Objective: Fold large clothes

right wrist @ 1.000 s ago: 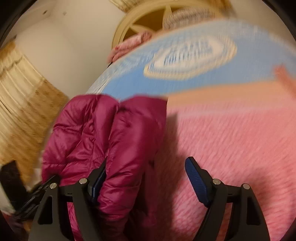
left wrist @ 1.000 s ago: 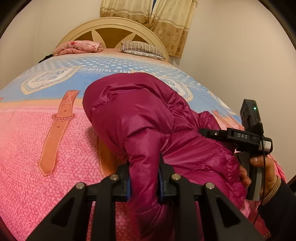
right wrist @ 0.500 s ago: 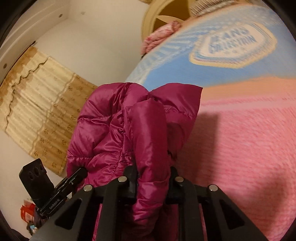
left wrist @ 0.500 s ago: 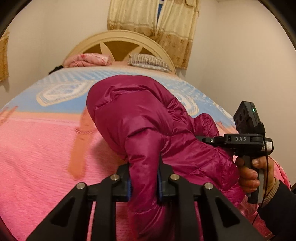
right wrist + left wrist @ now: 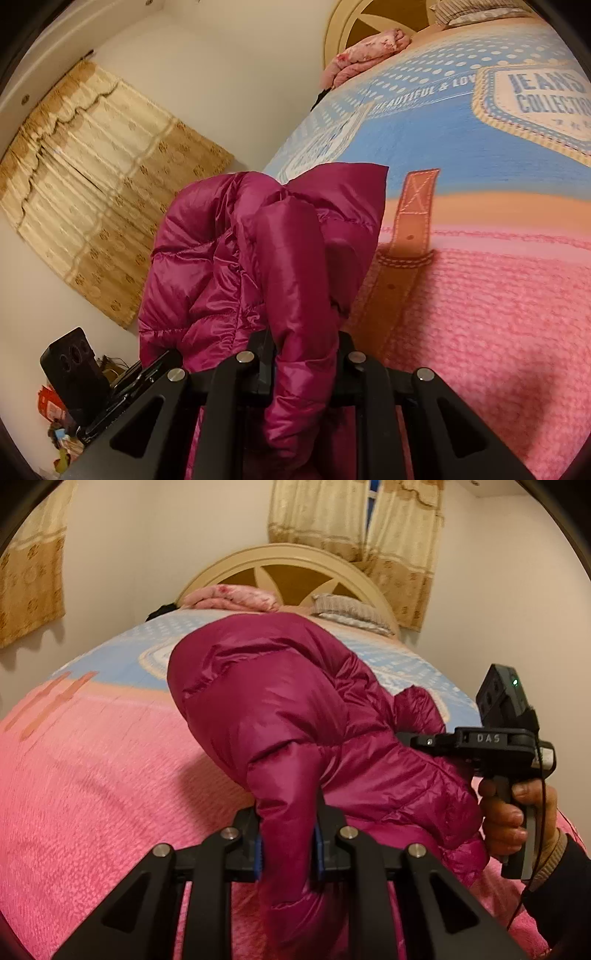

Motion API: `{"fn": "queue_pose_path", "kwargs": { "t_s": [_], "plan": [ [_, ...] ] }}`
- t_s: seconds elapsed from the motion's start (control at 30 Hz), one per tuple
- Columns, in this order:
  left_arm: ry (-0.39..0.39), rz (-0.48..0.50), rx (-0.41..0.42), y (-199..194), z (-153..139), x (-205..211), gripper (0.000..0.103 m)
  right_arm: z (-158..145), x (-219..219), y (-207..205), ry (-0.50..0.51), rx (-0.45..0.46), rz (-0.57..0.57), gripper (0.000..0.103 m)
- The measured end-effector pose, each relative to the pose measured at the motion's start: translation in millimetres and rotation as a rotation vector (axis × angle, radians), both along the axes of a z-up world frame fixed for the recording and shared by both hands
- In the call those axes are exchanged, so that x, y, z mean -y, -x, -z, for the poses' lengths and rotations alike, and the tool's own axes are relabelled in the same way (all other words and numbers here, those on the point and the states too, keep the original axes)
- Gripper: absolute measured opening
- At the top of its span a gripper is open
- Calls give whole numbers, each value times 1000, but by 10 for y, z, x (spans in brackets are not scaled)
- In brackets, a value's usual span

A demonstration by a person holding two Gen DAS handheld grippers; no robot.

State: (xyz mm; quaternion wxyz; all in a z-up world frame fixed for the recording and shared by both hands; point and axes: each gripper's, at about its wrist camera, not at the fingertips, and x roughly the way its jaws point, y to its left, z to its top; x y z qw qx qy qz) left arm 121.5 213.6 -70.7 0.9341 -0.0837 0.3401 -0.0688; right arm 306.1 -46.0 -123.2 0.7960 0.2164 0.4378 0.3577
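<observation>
The bed [image 5: 92, 775] carries a pink and blue cover. My left gripper [image 5: 288, 843] and right gripper [image 5: 306, 363], both clamped on the magenta jacket [image 5: 288, 709], hold its near edge above the bed. Next, I judge, I carry that edge toward the headboard [image 5: 288, 559], level, for 1 fold.

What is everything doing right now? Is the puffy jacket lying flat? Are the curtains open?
Jacket: bunched up, lifted off the bed, pinched in both tongs.
Left tongs: shut on the jacket.
Right tongs: shut on the jacket.
Bedspread: spread flat.
Curtains: nearly closed, with a narrow gap.
Blanket: folded by the headboard.
</observation>
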Motion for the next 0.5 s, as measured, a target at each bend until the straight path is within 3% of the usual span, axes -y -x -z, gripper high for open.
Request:
{"fn": "queue_pose_path", "kwargs": {
  "t_s": [0.33,0.5],
  "plan": [
    [19,-20,-48,-59,248,-76,22,300,-217,-179,41,-68,3,17],
    [3,-30,-62,-95,300,-84,32,399,-217,-238,45,-89,1,17]
  ]
}}
